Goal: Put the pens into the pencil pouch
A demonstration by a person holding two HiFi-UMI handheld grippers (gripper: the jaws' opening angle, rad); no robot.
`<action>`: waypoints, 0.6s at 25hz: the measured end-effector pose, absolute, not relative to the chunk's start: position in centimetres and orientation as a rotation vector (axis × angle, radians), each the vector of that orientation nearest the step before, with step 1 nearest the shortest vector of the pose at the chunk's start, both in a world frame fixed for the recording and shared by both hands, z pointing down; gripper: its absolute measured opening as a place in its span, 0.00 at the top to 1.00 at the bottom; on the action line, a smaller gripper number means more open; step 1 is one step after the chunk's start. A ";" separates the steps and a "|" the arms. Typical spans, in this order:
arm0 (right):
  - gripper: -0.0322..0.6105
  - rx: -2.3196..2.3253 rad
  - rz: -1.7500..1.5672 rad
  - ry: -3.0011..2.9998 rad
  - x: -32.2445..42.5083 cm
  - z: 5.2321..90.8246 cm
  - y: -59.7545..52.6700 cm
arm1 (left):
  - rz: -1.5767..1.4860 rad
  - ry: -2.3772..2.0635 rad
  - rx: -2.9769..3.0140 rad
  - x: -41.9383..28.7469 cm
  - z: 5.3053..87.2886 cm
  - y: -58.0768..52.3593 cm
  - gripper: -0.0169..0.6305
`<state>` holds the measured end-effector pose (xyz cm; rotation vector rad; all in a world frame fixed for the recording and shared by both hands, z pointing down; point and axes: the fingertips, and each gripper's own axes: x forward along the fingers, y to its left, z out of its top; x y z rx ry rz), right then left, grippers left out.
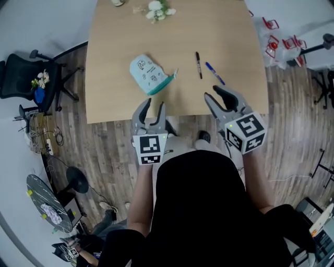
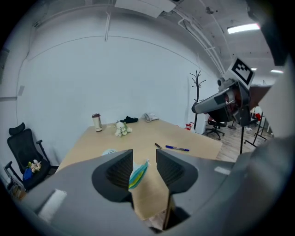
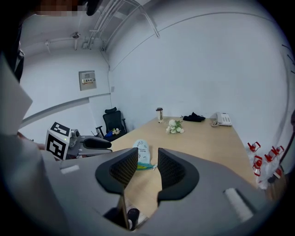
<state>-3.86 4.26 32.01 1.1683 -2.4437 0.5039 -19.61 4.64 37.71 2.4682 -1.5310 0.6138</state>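
Pale wood surface (image 1: 120, 36) carries a mint-green pencil pouch (image 1: 150, 74), lying flat left of centre with its teal zip end turned toward the near right; no view shows what it holds. Both pens lie outside it on the bare wood to its right. A black pen (image 1: 199, 64) runs near to far, and just right of it a blue pen (image 1: 214, 73) slants toward the near right. The two pens do not touch each other or the pouch.

A person standing at the near edge holds the left gripper (image 1: 154, 104) with its tips over that edge, just near of the pouch. Its jaws are spread wide with nothing between the pads. The right gripper (image 1: 215, 94) reaches over the same edge near the blue pen, also released and empty, its jaws apart.

Along the far side of the surface stand a lidded cup (image 2: 96, 121), a small bunch of white flowers (image 1: 156, 10), a dark bundle (image 2: 130, 120) and a desk telephone (image 2: 150, 117). A black office chair (image 1: 21, 78) stands on the wooden floor to the left
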 end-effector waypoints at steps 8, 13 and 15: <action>0.77 1.263 0.583 -2.356 -5.5 34.0 3.1 | 0.760 -1.392 2.514 -21.7 41.7 2.6 0.74; 0.77 1.310 0.625 -2.300 -6.3 34.9 2.9 | 0.823 -1.282 2.541 -22.1 43.8 1.9 0.74; 0.77 1.329 0.634 -2.278 -6.5 35.0 2.8 | 0.842 -1.252 2.550 -22.2 44.7 1.8 0.74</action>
